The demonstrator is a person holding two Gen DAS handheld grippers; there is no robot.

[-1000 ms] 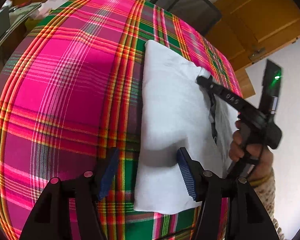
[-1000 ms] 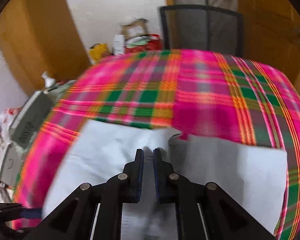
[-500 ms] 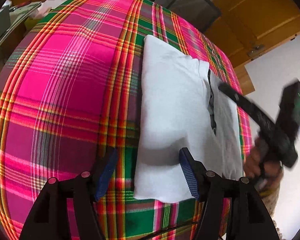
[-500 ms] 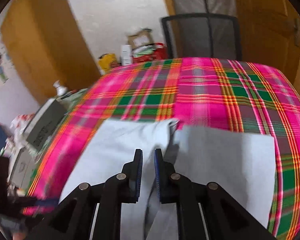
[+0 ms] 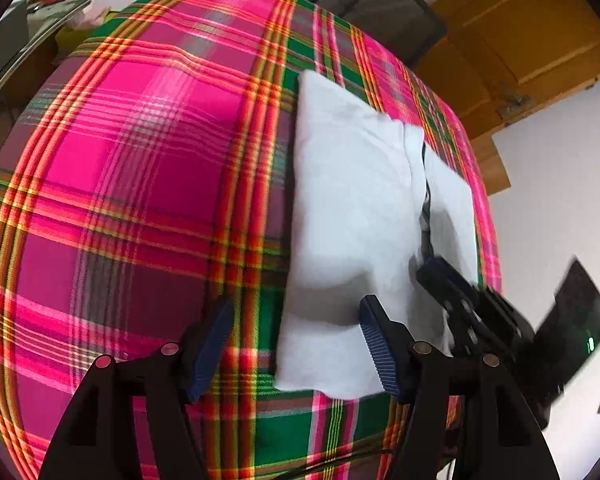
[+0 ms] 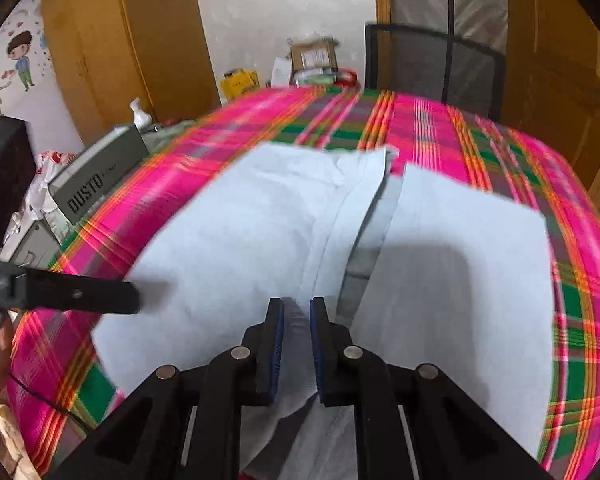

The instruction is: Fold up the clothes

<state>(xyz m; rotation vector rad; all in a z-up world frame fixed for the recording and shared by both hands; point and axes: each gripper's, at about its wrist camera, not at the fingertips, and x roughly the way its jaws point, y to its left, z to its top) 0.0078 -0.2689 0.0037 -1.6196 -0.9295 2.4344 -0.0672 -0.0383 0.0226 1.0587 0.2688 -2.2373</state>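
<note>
The right tongs [image 6: 296, 344], black with blue ribbed pads, stood narrowly parted and were opening, with a raised ridge of pale cloth running up between the pads; whether the pads pressed on that ridge could not be told from the right wrist view. The left tongs [image 5: 296, 344] hung spread wide and released, nothing between them, one pad over the plaid cloth and the other over the near end of the garment. To do this step well, by my reading, the right tongs should let go cleanly and lift straight off so the fold just laid would not be dragged open, while the left tongs should settle on the garment's near left corner before any new fold is begun; pinching only the top layer would likely pull the panels askew. The pale blue-white cotton garment [image 6: 260, 216] lay flat on the tabletop covered by a pink, green and orange plaid cloth [image 5: 132, 168], towards the cover's right side in the left wrist view. It showed as two long panels side by side, the left one broad and the right one narrower, with a grey shadowed seam or gap between them running away from the tongs. Its far edge had a small turned-over flap, and the surface carried soft creases rather than sharp ones. It looked partly folded, with more folds still to make.
</note>
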